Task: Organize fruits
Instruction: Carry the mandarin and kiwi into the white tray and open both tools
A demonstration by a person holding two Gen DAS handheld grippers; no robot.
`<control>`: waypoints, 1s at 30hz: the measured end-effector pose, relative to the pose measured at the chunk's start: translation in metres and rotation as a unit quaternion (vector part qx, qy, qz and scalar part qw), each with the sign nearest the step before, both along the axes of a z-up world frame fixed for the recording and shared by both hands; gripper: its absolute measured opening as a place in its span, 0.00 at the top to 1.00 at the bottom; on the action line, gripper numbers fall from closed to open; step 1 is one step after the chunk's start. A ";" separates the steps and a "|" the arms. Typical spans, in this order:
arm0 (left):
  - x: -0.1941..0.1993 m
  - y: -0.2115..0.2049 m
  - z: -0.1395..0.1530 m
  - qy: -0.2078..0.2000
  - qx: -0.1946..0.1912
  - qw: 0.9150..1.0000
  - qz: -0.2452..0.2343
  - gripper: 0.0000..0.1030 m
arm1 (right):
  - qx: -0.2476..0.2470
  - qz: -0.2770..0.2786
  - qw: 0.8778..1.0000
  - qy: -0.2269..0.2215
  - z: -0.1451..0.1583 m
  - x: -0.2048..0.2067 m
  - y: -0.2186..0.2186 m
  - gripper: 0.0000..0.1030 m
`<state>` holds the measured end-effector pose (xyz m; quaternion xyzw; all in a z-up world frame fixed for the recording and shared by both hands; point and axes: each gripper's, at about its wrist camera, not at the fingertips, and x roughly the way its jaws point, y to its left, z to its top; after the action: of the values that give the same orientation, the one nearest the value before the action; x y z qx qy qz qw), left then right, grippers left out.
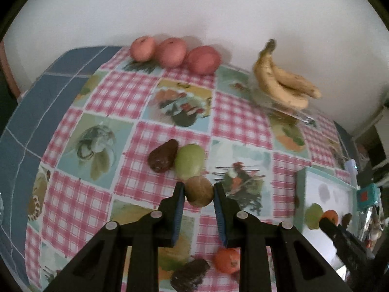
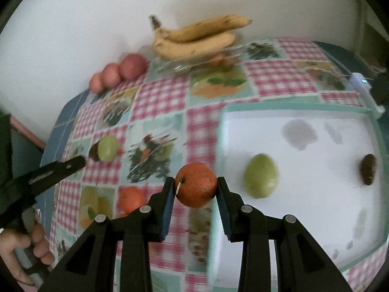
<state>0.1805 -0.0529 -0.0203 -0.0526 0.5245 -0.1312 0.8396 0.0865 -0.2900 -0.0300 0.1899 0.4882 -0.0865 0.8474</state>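
Observation:
My left gripper [image 1: 198, 190] is shut on a brown kiwi [image 1: 199, 191], held just above the checked tablecloth. Right behind it lie a green fruit [image 1: 189, 161] and a dark avocado [image 1: 163, 155]. An orange [image 2: 195, 185] sits between the pads of my right gripper [image 2: 196, 186], which is shut on it over the left edge of the white tray [image 2: 291, 107]. Inside the tray rest a green fruit [image 2: 261, 178] and a second kiwi [image 2: 368, 169]. Another orange [image 2: 132, 199] and a dark avocado [image 1: 189, 277] lie on the cloth near me.
Three red apples [image 1: 171, 52] line the back edge by the wall. Bananas [image 1: 282, 80] rest on a clear glass dish [image 1: 279, 108]. A small white device [image 2: 364, 90] lies beyond the tray. A person's hand [image 2: 36, 243] grips the left tool's handle.

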 end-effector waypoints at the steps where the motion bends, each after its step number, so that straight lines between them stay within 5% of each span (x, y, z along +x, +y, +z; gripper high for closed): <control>1: -0.003 -0.004 0.003 -0.004 -0.001 1.000 -0.006 0.75 | -0.005 -0.013 1.000 0.003 0.000 -0.003 -0.008 0.66; 13: -0.040 -0.077 0.022 -0.027 -0.016 0.994 -0.103 0.75 | -0.050 -0.165 0.984 0.032 0.003 -0.063 -0.115 0.66; 20: -0.076 -0.133 0.021 -0.024 -0.020 0.981 -0.191 0.75 | -0.080 -0.202 0.976 0.029 0.015 -0.085 -0.137 0.66; 30: -0.113 -0.184 -0.014 -0.006 0.027 0.963 -0.267 0.75 | -0.090 -0.227 0.968 0.055 0.007 -0.100 -0.155 0.66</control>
<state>0.0679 -0.2372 -0.0339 0.1127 0.5173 -0.3372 0.7785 -0.0137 -0.4454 -0.0234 0.2138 0.4683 -0.3302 0.7912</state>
